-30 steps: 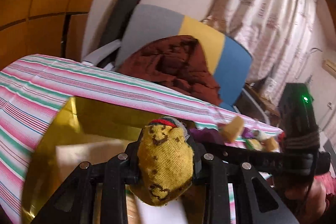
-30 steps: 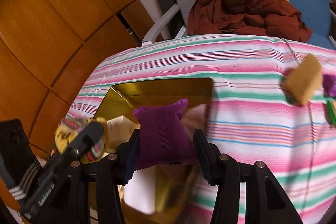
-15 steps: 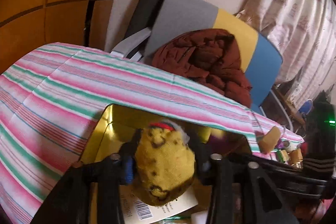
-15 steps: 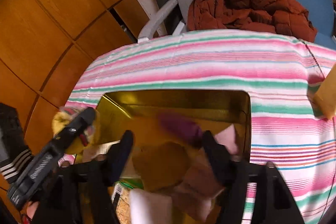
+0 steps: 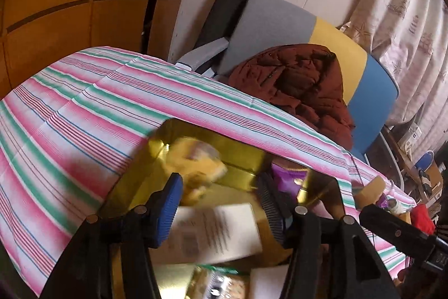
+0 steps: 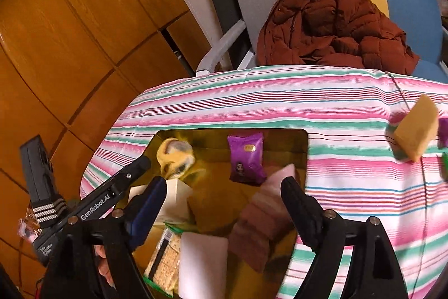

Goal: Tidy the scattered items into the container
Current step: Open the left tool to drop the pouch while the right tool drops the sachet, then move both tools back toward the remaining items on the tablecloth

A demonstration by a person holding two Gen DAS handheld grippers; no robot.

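Observation:
The gold tin (image 6: 224, 137) sits sunk in the striped tablecloth. My left gripper (image 5: 219, 201) hangs over it, jaws opening, with nothing between the pads. Just beyond them the yellow patterned sock (image 5: 193, 161) is a blur inside the tin; it also shows as the yellow sock (image 6: 175, 156) at the tin's far left. My right gripper (image 6: 222, 198) hovers over the tin too, jaws opening and empty. The purple packet (image 6: 246, 157) lies free on the tin's floor, also seen as the purple packet (image 5: 285, 178). A left finger (image 6: 140, 163) reaches in from the left.
The tin also holds a white box (image 6: 173, 195), a cracker packet (image 6: 165, 257), a white pad (image 6: 201, 262) and a pink-brown cloth (image 6: 266, 215). A yellow sponge (image 6: 417, 131) lies on the cloth at right. A chair with a brown jacket (image 6: 336, 18) stands behind.
Both grippers have opened. The yellow sock left the left jaws and the purple packet left the right jaws; both now lie in the tin. The left gripper moved in over the tin.

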